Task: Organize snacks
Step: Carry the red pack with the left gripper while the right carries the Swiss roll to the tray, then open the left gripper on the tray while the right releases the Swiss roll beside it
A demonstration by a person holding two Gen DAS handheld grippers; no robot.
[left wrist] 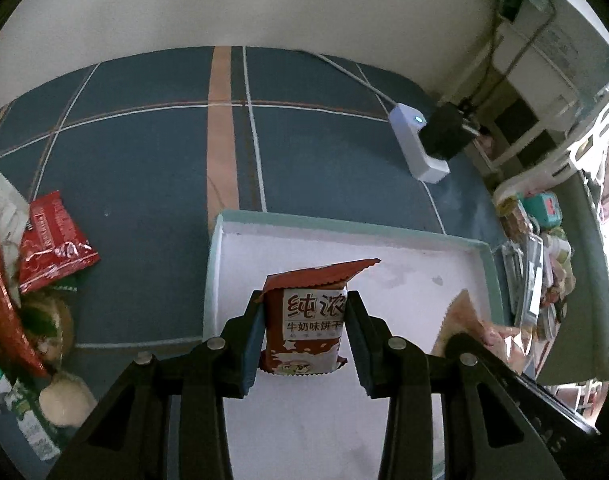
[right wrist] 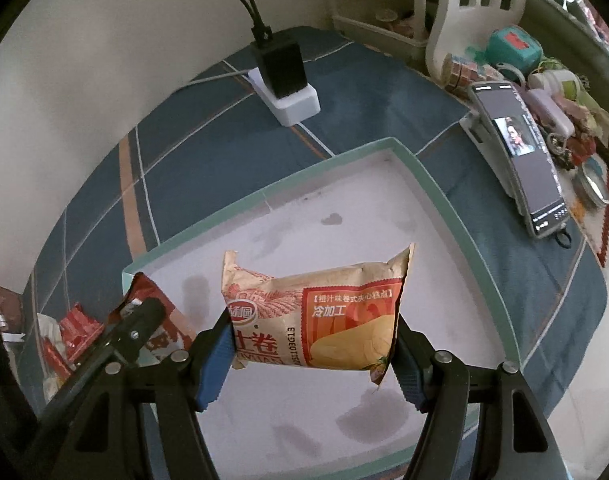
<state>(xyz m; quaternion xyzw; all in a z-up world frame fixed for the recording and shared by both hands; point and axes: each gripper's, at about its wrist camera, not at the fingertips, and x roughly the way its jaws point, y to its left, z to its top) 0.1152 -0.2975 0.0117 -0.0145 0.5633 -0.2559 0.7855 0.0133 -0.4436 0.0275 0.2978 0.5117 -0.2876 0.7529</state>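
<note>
A blue tablecloth [left wrist: 144, 152] crossed by white and tan lines filled most of both views. On it lay a shallow white cardboard tray [right wrist: 436, 196] with a pale green rim, occupying the lower centre and right of each frame.

In the left wrist view, the left gripper [left wrist: 304, 324] pointed steeply down over the near left part of the tray, its black arms rising from the bottom edge. It was clenched on a small red and white biscuit packet [left wrist: 304, 320] printed with Chinese characters, held upright between the blue pads above the tray floor. In the right wrist view this gripper and its packet appeared at the lower left, just beside the tray's near corner.

The right gripper [right wrist: 314, 336] also pointed steeply down over the tray's middle. It was grasping a wider tan and orange cake roll packet [right wrist: 328, 312] by its two short sides, the packet lying crosswise and clear of the tray floor, so far as the fisheye view allowed.

A heap of loose red snack packets [left wrist: 52, 240] sat at the left edge of the left view. A white power strip [right wrist: 292, 100] with a black plug stood toward the top, and a smartphone [right wrist: 524, 152] on a white stand leaned at the right of the right view, its small picture too blurred to read.
</note>
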